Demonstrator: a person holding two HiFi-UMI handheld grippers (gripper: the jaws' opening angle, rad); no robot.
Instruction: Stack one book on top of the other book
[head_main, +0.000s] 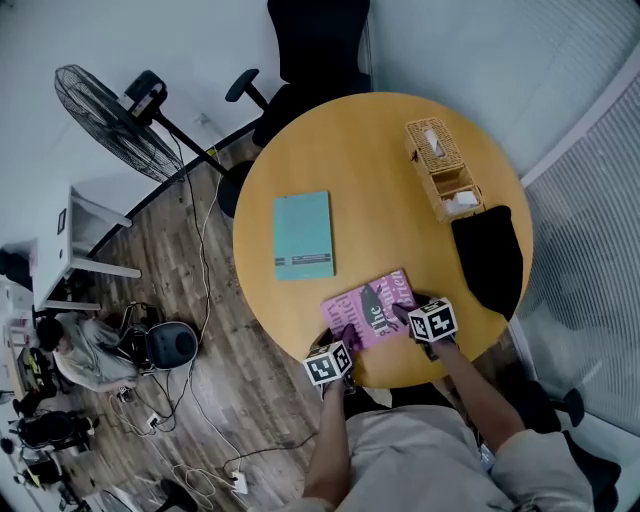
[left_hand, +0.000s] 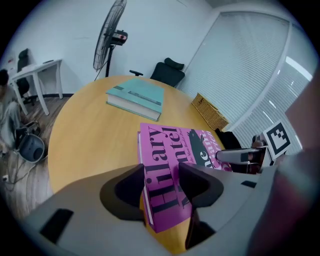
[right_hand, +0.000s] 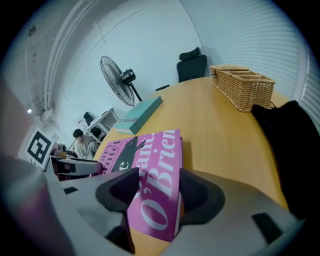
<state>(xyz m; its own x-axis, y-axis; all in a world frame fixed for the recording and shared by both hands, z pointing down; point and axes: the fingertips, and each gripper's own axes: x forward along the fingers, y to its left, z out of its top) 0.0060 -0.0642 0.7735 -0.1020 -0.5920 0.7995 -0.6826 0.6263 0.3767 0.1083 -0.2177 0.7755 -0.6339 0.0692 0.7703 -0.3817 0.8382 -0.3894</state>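
Pink book (head_main: 370, 305) is lying flat at the near edge of the round table (head_main: 380, 150), well apart from the teal book (head_main: 303, 235) further in. Left gripper (left_hand: 161, 175) has its jaws wide apart, straddling the book's near left corner, and the pads don't look pressed on it. Right gripper (right_hand: 156, 182) is doing the same on the other near corner. Both forearms reach in from below, with the grippers angled down.
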